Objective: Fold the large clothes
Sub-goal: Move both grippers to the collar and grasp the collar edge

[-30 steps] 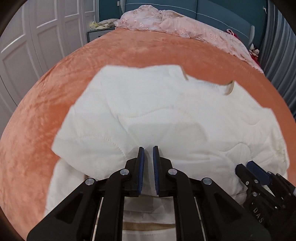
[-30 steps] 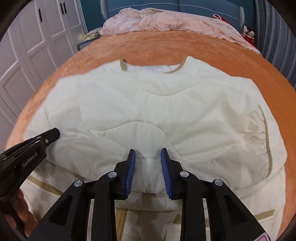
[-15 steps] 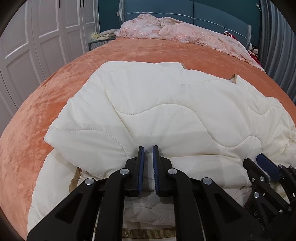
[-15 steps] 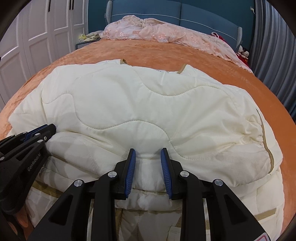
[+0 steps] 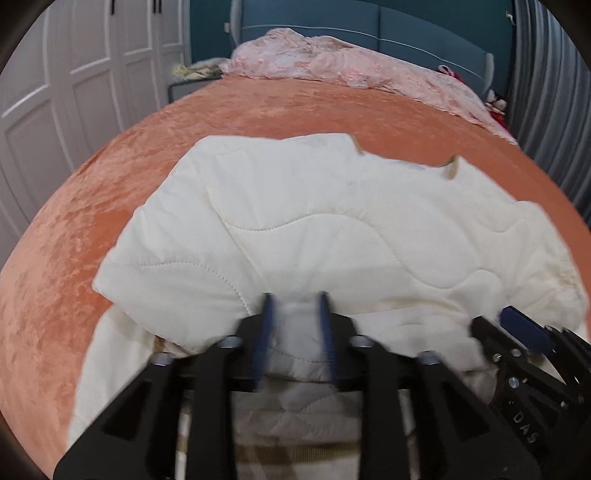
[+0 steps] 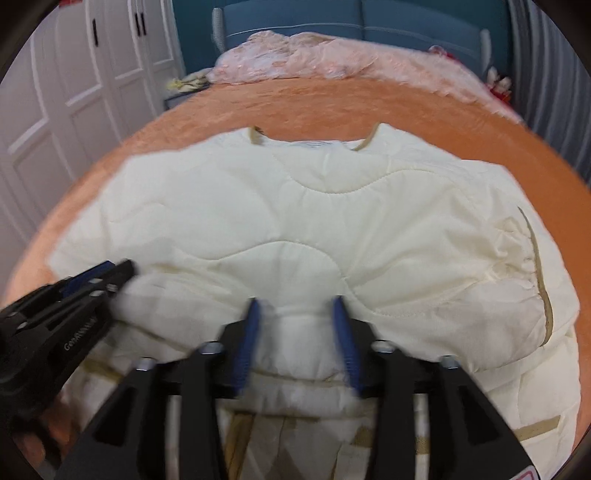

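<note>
left claw [image 5: 295, 306] opening | right claw [image 6: 297, 314] opening | jacket [image 6: 332, 229] seemingly released

Soft even indoor light, strong fisheye bending and dark vignette at corners, motion blur throughout, faint shadows

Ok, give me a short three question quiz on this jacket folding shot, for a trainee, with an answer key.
1. True or false: the quilted cream jacket lies on a blue bedspread.
2. Which trim colour edges the jacket's collar? A tan, B black, C red.
3. What lies bunched near the headboard?

Key:
1. False: the bedspread is orange.
2. A.
3. A pink floral blanket.
</note>
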A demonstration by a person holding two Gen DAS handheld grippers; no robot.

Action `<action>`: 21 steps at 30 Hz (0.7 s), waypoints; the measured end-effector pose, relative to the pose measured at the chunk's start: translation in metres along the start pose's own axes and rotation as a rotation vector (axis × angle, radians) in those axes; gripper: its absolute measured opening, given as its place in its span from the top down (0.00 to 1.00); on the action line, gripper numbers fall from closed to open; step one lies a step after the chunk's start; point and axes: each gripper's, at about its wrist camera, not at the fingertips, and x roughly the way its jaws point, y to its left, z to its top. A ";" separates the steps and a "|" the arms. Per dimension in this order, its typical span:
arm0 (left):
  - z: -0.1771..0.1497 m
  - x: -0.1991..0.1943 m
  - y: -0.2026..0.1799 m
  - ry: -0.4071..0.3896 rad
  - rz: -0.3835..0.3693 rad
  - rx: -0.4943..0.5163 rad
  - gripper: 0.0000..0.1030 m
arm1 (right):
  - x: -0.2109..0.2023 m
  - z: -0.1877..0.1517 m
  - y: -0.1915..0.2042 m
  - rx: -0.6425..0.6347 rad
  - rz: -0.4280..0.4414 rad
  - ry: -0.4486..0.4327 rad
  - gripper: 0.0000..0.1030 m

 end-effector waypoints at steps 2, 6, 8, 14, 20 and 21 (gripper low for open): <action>0.013 -0.016 0.007 -0.016 -0.034 -0.003 0.56 | -0.017 0.009 -0.005 -0.005 0.019 -0.030 0.42; 0.054 -0.034 0.022 -0.066 -0.092 -0.059 0.17 | -0.032 0.046 -0.016 0.006 0.071 -0.064 0.32; 0.087 -0.031 0.034 -0.090 -0.134 -0.121 0.10 | -0.025 0.073 -0.021 0.050 0.109 -0.072 0.29; 0.162 0.029 0.040 -0.031 -0.087 -0.106 0.10 | 0.038 0.156 -0.011 0.150 0.226 -0.041 0.29; 0.176 0.108 0.058 0.092 -0.062 -0.136 0.28 | 0.128 0.196 0.023 0.153 0.273 0.064 0.29; 0.175 0.117 0.060 0.106 -0.055 -0.134 0.32 | 0.138 0.196 0.026 0.152 0.276 0.079 0.29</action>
